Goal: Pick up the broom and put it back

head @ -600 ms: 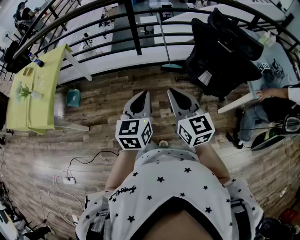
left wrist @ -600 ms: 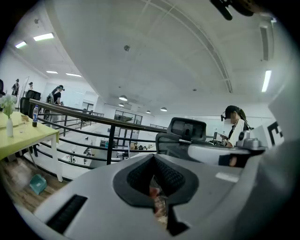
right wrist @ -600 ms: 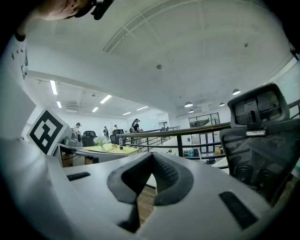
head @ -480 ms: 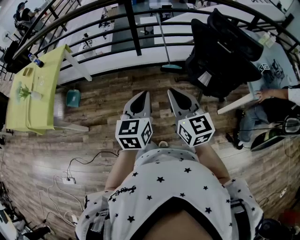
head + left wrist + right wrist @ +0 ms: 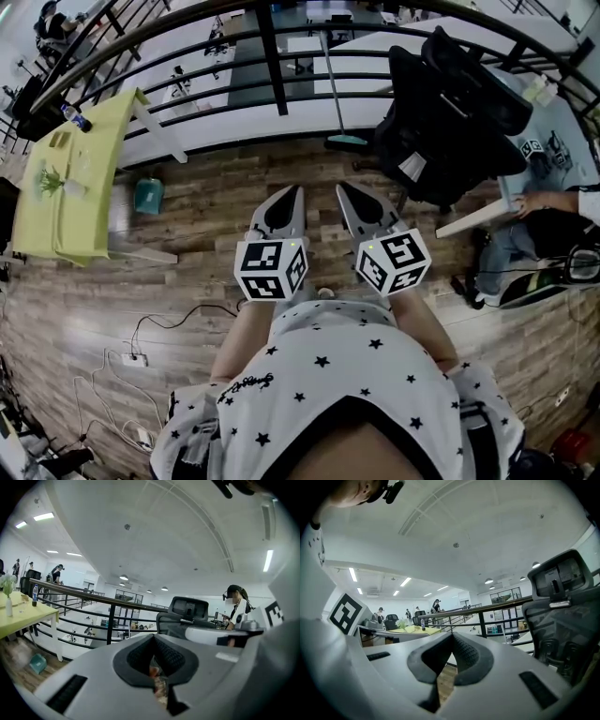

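1 yellow counter (image 5: pixel 56 220) at far L, carrying 1 bottle (image 5: pixel 75 119) and 1 vase (image 5: pixel 68 190) w/ green sprigs in it. Just R of it, on the wood floor (image 5: pixel 216 183), is 1 small teal bin (image 5: pixel 147 195); contents can't be made out.

2 grippers sit side by side in front of the person, both pointing fwd and near level. The left gripper (image 5: pixel 289 199) has its fingers (image 5: pixel 138 658) together at the tips, nothing btwn them. The right gripper (image 5: pixel 349 195) has its fingers (image 5: pixel 471 660) closed together too, empty.

1 broom (image 5: pixel 329 75) is well ahead of both grippers, neither touching it. It stands near upright against the black railing (image 5: pixel 273 66). Its long axis runs floor to rail, w/ the teal head (image 5: pixel 347 142) down on the floor and the handle end up. The head is just L of 1 black office chair (image 5: pixel 450 103). Far R, 1 seated person (image 5: pixel 553 202).
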Demonstrator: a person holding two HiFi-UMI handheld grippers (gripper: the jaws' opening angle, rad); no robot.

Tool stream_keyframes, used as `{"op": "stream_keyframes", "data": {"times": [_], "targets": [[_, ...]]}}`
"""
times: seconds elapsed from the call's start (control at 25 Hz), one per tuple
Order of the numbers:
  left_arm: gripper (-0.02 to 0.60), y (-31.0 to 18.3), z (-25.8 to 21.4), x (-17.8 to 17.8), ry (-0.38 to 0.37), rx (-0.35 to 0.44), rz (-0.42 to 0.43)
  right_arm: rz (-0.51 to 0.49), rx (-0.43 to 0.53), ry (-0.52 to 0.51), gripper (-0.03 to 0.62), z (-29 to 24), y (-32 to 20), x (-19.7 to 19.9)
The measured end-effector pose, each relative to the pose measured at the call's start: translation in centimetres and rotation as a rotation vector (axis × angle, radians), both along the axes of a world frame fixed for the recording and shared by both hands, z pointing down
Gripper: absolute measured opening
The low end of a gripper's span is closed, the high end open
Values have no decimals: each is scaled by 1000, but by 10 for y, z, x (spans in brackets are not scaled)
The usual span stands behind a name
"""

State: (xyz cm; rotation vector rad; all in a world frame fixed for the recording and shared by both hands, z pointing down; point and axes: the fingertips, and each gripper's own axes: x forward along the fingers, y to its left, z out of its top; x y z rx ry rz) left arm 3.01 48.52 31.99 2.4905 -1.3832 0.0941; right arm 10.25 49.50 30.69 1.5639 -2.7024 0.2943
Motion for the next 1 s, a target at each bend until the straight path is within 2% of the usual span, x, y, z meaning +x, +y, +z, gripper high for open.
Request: {"op": "stream_keyframes", "data": {"times": [0.56, 1.0], "targets": [[11, -28, 12, 5, -4, -49, -18, 1, -56, -19, -6, 14, -32, 10], [11, -114, 21, -2, -3, -76, -23, -7, -51, -46, -6, 13, -115, 5]]}}
